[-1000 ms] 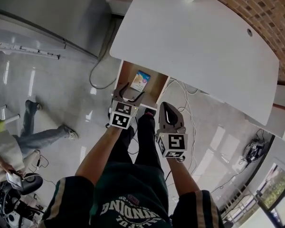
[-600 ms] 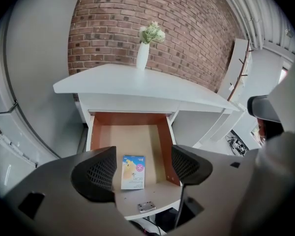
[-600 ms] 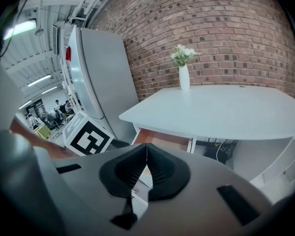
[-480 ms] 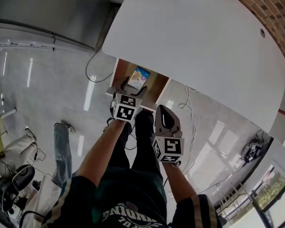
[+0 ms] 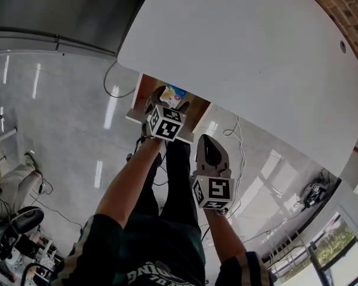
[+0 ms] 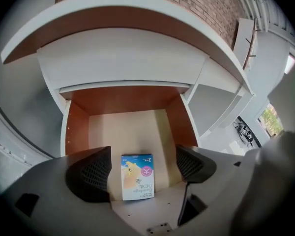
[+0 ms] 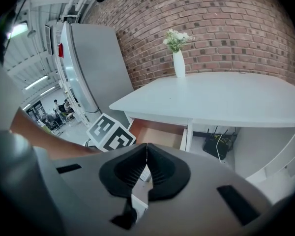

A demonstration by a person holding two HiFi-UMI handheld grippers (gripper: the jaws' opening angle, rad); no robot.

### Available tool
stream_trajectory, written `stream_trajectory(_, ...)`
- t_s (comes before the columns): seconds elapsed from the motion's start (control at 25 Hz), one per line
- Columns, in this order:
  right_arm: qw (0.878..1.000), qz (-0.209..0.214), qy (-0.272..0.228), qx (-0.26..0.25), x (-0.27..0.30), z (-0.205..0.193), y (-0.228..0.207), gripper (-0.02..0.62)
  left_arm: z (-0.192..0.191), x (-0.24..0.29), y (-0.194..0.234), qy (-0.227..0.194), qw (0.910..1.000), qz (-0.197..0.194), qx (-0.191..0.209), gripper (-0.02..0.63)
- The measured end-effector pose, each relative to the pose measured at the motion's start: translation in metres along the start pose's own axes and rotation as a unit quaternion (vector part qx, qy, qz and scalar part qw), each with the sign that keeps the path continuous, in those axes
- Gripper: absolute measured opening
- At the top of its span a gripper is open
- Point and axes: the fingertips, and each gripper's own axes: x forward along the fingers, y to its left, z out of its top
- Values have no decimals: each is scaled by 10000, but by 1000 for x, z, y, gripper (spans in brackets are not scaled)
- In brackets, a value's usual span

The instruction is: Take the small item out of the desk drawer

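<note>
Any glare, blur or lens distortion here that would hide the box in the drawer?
Head view: light streaks glare off the glossy floor, and the white desk top is bright. Left gripper view: heavy fisheye and black corners, yet the small box in the drawer is sharp and evenly lit. Right gripper view: the same curvature bows the brick wall; no motion blur.

From the head view we see only a sliver of the small blue-and-white printed box (image 5: pixel 174 92). The left gripper (image 5: pixel 169 103), whose jaws have just been opening with the box between them, covers the rest and much of the open wooden drawer (image 5: pixel 144 91). The drawer's back runs under the white desk top (image 5: pixel 244 52). In the left gripper view the box's print is too small for us to read.
</note>
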Motion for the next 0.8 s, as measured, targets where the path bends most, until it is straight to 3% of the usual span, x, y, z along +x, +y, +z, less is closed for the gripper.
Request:
stream_trajectory(0.24,9997,-80,111,187,3,-12,-14,25,-18,38,10,340,9993,155,-45,425)
stream_trajectory(0.8,9988,-21,488,76,5,-43,-42,25,-65,95,21,1273,9912,331,-159,431)
